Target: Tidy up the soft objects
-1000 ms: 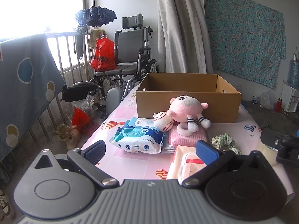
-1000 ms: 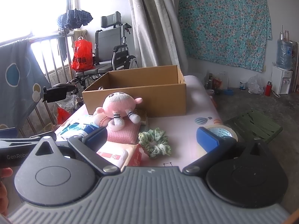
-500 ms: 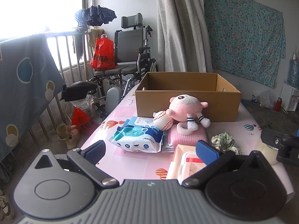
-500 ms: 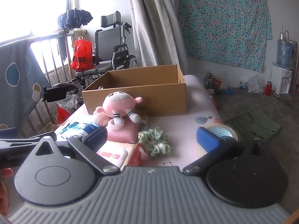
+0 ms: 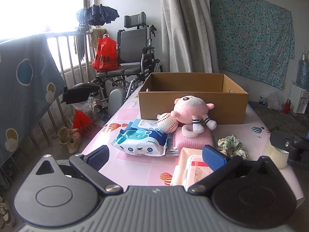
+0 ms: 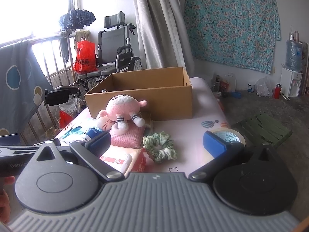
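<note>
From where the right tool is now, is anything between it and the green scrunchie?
Nothing visible. The right tool is open, and the green scrunchie lies on bare table just ahead; the tissue pack sits beside it, to the left.

A wheelchair [image 5: 135,58] stands beside the curtain [image 5: 185,27]. A red bag [image 5: 105,54] rests on its seat. A floral cloth [image 6: 231,23] hangs right of the curtain.
</note>
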A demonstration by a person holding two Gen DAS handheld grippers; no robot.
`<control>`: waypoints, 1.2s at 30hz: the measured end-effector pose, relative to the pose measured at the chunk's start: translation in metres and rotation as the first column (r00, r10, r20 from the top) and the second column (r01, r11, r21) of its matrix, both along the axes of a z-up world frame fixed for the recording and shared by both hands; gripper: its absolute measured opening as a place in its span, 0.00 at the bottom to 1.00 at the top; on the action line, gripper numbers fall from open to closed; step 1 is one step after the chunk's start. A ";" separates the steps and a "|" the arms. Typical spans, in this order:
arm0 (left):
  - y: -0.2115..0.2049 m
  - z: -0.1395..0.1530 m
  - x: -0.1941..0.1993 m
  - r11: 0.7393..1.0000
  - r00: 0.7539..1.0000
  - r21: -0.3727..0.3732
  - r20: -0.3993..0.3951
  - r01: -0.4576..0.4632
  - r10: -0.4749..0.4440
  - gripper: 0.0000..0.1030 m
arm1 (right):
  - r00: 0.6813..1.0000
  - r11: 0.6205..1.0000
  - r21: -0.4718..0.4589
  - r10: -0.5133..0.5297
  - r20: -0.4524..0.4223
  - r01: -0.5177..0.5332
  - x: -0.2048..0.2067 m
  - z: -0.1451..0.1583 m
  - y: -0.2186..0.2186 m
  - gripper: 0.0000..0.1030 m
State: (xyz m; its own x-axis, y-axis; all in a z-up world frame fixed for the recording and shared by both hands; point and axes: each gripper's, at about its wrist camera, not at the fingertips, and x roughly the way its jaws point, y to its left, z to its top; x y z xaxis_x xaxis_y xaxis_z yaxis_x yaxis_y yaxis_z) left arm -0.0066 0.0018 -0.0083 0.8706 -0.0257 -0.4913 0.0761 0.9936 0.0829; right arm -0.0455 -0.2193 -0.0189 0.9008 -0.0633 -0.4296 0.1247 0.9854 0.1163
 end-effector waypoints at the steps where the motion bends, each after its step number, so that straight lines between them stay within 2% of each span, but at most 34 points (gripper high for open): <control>1: 0.000 0.000 0.000 1.000 1.000 -0.001 0.001 0.000 0.000 1.00 | 1.000 1.000 0.001 0.000 -0.001 0.000 0.000 0.000 0.000 0.99; 9: 0.001 -0.001 -0.001 1.000 1.000 -0.006 -0.006 0.003 -0.003 1.00 | 1.000 1.000 -0.002 -0.002 -0.015 0.002 0.003 -0.001 0.001 0.99; 19: 0.010 0.010 0.004 0.998 1.000 -0.066 0.003 0.021 -0.021 1.00 | 1.000 0.999 -0.025 -0.024 -0.013 0.023 0.007 0.001 0.001 0.99; 25: 0.008 0.009 0.005 0.997 0.999 -0.067 -0.015 0.038 -0.039 1.00 | 0.999 0.999 -0.008 -0.038 -0.002 0.038 0.005 0.004 -0.009 0.99; 36: -0.001 0.021 0.004 0.997 0.997 -0.043 0.024 0.069 -0.068 1.00 | 1.000 0.999 0.024 -0.029 -0.004 0.029 0.010 0.006 -0.016 0.99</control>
State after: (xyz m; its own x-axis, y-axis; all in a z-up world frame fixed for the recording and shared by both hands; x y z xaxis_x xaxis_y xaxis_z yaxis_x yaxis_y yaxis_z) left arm -0.0028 0.0006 0.0123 0.8767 -0.1062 -0.4691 0.1423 0.9889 0.0422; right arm -0.0350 -0.2352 -0.0127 0.8973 -0.0791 -0.4343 0.1536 0.9783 0.1392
